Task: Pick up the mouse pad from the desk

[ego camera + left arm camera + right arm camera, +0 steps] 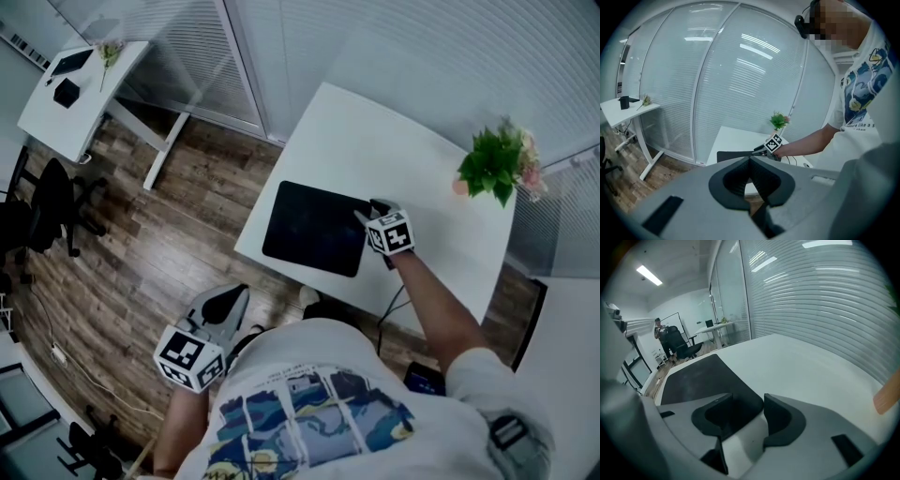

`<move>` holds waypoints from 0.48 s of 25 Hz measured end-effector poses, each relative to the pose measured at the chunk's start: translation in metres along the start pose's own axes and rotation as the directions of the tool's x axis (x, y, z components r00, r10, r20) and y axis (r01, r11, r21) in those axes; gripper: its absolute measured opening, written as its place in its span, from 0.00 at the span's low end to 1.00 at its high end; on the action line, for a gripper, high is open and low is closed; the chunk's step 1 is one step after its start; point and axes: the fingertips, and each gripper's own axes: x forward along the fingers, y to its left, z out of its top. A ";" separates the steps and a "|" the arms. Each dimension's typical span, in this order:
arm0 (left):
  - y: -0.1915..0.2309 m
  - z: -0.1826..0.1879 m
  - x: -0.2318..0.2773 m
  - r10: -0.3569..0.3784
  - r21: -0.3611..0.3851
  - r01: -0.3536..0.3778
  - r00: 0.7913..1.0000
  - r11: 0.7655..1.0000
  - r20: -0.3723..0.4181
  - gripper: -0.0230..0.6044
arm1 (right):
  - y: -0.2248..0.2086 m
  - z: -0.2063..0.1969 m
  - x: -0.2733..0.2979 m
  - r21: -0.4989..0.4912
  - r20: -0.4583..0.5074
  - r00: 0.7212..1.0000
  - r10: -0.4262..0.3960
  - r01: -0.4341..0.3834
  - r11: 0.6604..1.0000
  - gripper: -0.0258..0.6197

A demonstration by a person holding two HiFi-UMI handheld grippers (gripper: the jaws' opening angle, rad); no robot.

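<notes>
Right gripper (747, 401): jaws wide apart, nothing clamped. They straddled the right edge of the mouse pad (314, 228), one jaw over the pad, the other over bare desk (375, 141). Couldn't tell if the tips touched it. Pad lay flat, close to the desk's front edge above the wooden floor (141, 253). Bare desktop between the pad and the plant (495, 167). Left gripper (750, 160): jaws together, empty, off the desk, over the floor.

Right gripper (749, 405), jaws apart, sits low over the black mouse pad (696, 378) corner; white desk (801, 362) beyond.
</notes>
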 end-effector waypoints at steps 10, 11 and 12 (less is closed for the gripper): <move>0.006 0.000 -0.002 -0.002 0.010 0.002 1.000 1.000 -0.004 0.04 | 0.004 0.003 -0.002 0.004 0.021 1.000 -0.008 0.008 1.000 0.32; 0.007 0.000 -0.003 -0.003 0.010 0.003 1.000 1.000 -0.003 0.04 | 0.006 0.002 -0.001 0.003 0.018 1.000 -0.007 0.007 1.000 0.30; 0.008 0.000 -0.004 -0.005 0.010 0.005 1.000 1.000 -0.002 0.04 | 0.008 0.002 -0.001 -0.001 0.018 1.000 -0.008 0.008 1.000 0.28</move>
